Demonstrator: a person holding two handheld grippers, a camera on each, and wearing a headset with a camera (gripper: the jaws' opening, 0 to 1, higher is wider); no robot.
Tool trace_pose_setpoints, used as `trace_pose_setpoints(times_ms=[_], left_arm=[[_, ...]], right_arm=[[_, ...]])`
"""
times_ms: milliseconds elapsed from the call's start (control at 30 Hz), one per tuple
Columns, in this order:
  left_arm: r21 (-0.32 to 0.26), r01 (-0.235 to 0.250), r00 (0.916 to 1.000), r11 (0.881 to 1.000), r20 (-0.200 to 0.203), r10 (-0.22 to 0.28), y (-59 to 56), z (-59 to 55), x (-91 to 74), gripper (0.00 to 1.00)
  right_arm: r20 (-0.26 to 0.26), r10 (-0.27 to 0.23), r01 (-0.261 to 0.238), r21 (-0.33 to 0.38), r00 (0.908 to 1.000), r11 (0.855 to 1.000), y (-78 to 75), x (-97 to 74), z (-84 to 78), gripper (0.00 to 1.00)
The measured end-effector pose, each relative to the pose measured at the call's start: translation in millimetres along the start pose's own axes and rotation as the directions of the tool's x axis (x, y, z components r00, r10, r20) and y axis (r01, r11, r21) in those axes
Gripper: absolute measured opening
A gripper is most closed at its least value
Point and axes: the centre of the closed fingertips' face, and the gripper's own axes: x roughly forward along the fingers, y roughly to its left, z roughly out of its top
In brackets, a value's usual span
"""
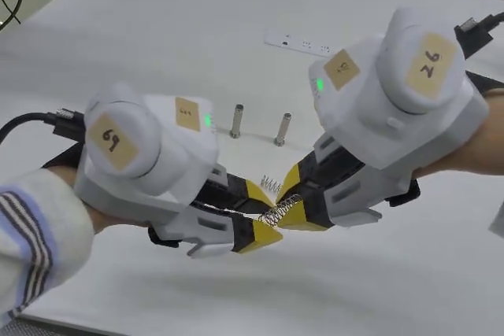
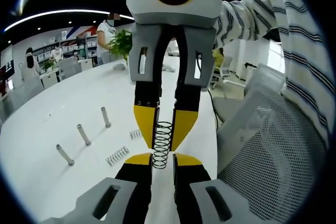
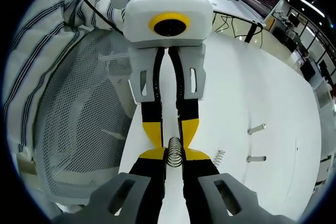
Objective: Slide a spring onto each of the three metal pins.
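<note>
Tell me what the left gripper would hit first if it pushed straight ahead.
The right gripper: it faces the left gripper head-on, tips nearly touching, with one spring held in both pairs of jaws. Pushing on would probably squash that spring and bump the opposing tips almost at once.

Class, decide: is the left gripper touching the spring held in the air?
Touching. The left gripper view shows the spring pinched between the left gripper's yellow tips.

I'm seeing bright, even overhead light washing the white table (image 1: 157, 29) almost flat, with soft, faint shadows lying beside the pins (image 1: 236, 120). A curved light strip (image 2: 63, 17) is glowing overhead. Both gripper views are bending strongly toward their edges. The head view is looking slightly soft.
</note>
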Motion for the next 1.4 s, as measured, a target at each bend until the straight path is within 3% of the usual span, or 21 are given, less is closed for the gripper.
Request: trace_pose_setpoints(times_ms=[133,233,333,433,500,600,667,833,1000,1133,1267,1400], left_arm=[[-0.011,-0.009,1.0000,1.000,0.000,0.009,2.0,-1.8,-2.1,0.08],[-0.016,-0.032,0.9993,0.999,-0.019,0.032,9.6,-7.9,-7.4,0.08],[-0.046,-0.053,0.9986,0.998,0.004,0.053,16.2,-7.6,-14.1,0.08],[-0.057,-0.077,0.9969,0.995,0.011,0.078,23.5,-8.2,-21.8,0.15],[-0.085,-0.112,0.9934,0.990,0.015,0.114,32.6,-9.3,-29.2,0.19],[-0.162,-0.154,0.9844,0.975,0.059,0.166,45.4,-6.4,-40.0,0.23],[-0.157,-0.175,0.9800,0.972,0.066,0.188,51.9,-7.4,-47.3,0.27],[-0.188,-0.229,0.9688,0.955,0.052,0.242,65.1,-19.7,-56.8,0.45],[-0.217,-0.261,0.9584,0.941,0.058,0.280,71.0,-28.5,-63.5,0.57],[-0.246,-0.263,0.9572,0.933,0.054,0.284,71.8,-35.7,-65.6,0.71],[-0.277,-0.275,0.9500,0.921,0.068,0.305,75.8,-36.3,-67.6,0.78],[-0.288,-0.287,0.9448,0.914,0.072,0.319,78.6,-36.4,-66.2,0.94]], right_arm=[[-0.005,0.000,0.000,-0.007,1.0000,1.000,-2.0,0.0,1.1,0.08],[-0.003,-0.013,0.013,-0.008,0.9999,1.000,-6.0,-1.1,2.3,0.08],[-0.002,-0.022,0.022,-0.003,0.9997,1.000,-9.1,-1.4,2.4,0.08],[-0.004,-0.024,0.024,0.001,0.9997,1.000,-10.5,-1.1,1.2,0.08],[-0.006,-0.025,0.025,0.002,0.9997,1.000,-10.9,-1.0,0.4,0.08],[-0.012,-0.027,0.027,0.005,0.9996,1.000,-11.1,0.3,-2.2,0.08],[-0.019,-0.024,0.024,0.005,0.9995,1.000,-10.5,1.4,-4.8,0.08],[-0.025,-0.016,0.016,0.007,0.9996,1.000,-9.2,2.4,-7.5,0.08],[-0.029,-0.015,0.015,0.011,0.9995,1.000,-8.9,1.9,-8.9,0.08],[-0.035,-0.014,0.015,0.012,0.9993,1.000,-8.9,1.1,-11.1,0.08],[-0.049,-0.017,0.017,0.007,0.9986,1.000,-9.3,0.6,-15.3,0.08],[-0.054,-0.016,0.016,0.008,0.9984,1.000,-9.1,0.1,-17.2,0.08]])
